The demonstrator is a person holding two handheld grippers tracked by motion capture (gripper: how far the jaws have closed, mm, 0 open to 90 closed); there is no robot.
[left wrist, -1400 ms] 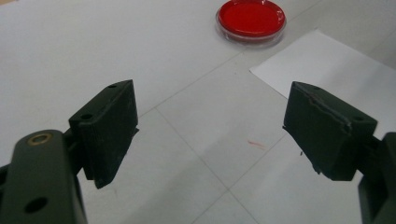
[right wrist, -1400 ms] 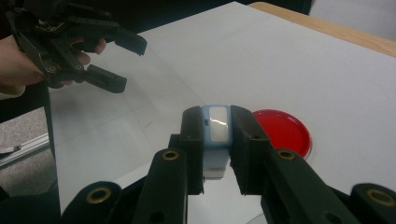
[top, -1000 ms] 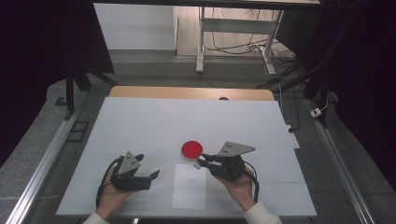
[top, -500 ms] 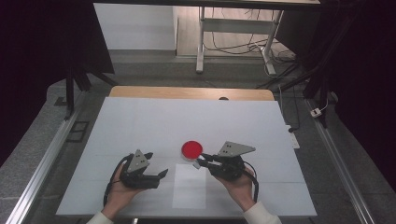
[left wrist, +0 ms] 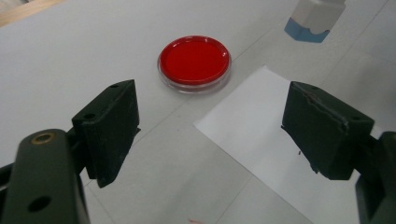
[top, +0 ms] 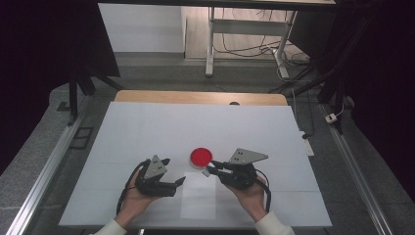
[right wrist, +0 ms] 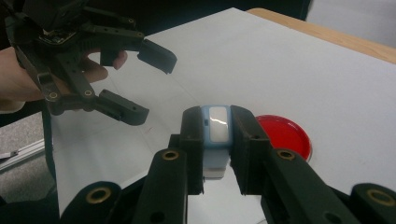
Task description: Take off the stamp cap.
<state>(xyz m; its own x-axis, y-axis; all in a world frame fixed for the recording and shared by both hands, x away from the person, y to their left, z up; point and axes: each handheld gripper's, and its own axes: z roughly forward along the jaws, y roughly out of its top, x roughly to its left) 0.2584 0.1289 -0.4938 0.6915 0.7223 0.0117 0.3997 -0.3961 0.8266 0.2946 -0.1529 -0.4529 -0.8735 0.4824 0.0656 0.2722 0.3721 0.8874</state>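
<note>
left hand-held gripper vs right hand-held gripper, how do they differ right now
The left hand-held gripper has its jaws wide apart with nothing between them; the right hand-held gripper is shut on a small blue and white piece. The left one aims across the paper sheet toward the red dish; the right one sits beside that dish. Both are black and hand-held.

dish [top: 201,156] behind paper sheet [top: 198,198] | both on table [top: 147,127]

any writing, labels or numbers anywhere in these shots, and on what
None can be read.
Red dish: no label or marking.
Blue and white block held in the right gripper: plain, only a glare spot.
White sheet: blank.
Left gripper: no print visible on it.
</note>
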